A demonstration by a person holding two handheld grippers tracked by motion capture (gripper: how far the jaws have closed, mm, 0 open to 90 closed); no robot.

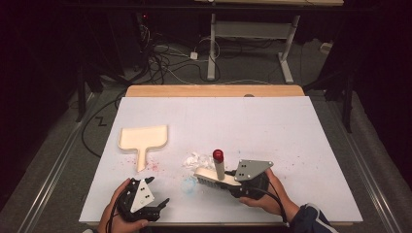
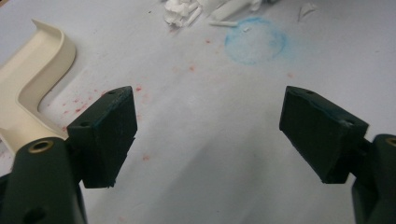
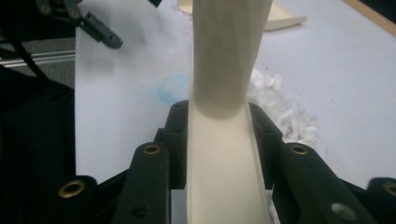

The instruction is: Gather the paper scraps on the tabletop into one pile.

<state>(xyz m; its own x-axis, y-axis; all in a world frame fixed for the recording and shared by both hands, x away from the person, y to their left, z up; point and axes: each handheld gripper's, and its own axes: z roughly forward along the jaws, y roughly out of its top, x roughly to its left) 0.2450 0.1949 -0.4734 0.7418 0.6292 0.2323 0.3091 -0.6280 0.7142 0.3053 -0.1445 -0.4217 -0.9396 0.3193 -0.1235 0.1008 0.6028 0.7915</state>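
Your right gripper (image 1: 232, 187) has its jaws clamped on the cream plastic hand brush with the red-capped handle (image 1: 217, 171); in the right gripper view the cream handle (image 3: 224, 140) runs straight up between the two closed jaws. The brush's bristle head rests on the white table sheet (image 1: 272, 131) just beside the small heap of white paper scraps (image 1: 194, 160), which lies on the brush's far-left side. Your left gripper (image 1: 158, 191) is spread wide and carries nothing; its own view shows bare sheet between the jaws. The relation that matters is the line from scraps to the cream plastic dustpan (image 1: 144, 140): the pan lies flat to the left of the scraps, a short way apart, its scoop away from you and its short handle pointing back toward you and the left gripper. So the sweep likely runs leftward from the scraps, while the left gripper, the nearer one to the pan, could take that handle (image 2: 28, 93), seen at the left edge of its view. A faint blue ring stain (image 2: 254, 41) sits just on your side of the scraps.
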